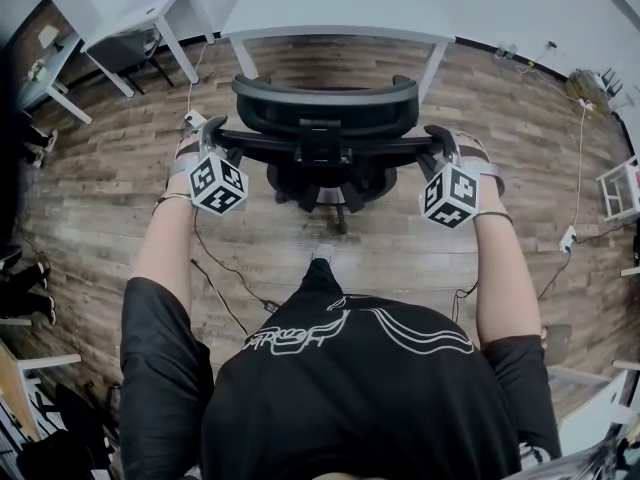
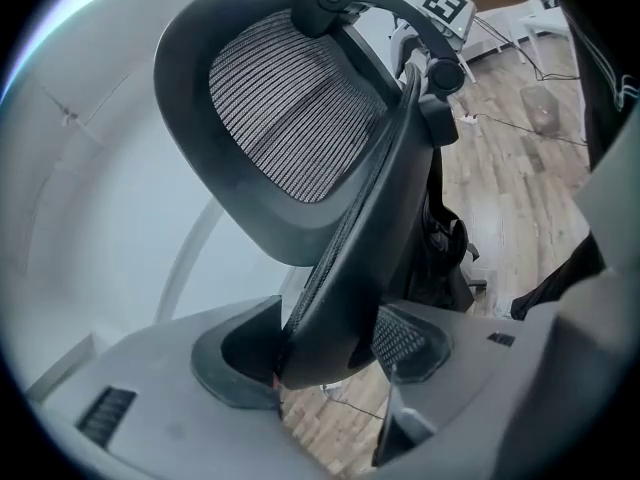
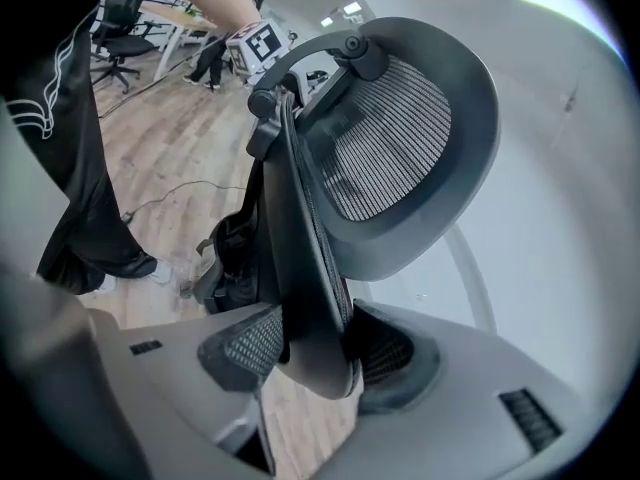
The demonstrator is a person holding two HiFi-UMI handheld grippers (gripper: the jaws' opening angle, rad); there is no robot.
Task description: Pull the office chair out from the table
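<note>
The black mesh office chair point(image 1: 325, 103) stands on the wood floor just in front of the white table point(image 1: 340, 8), its back toward me. My left gripper point(image 1: 212, 130) clamps the left edge of the backrest, and my right gripper point(image 1: 440, 138) clamps the right edge. In the left gripper view the backrest rim point(image 2: 370, 238) sits between the two pads of the left gripper point(image 2: 330, 353), with the headrest point(image 2: 280, 118) above. The right gripper view mirrors this: the rim point(image 3: 300, 228) is pinched by the right gripper point(image 3: 315, 353).
More white tables point(image 1: 130, 13) stand at the back left. Cables point(image 1: 225, 268) trail over the floor near my foot point(image 1: 322, 253), and a power strip point(image 1: 567, 238) lies at the right. A white rack point(image 1: 620, 188) is at the right edge.
</note>
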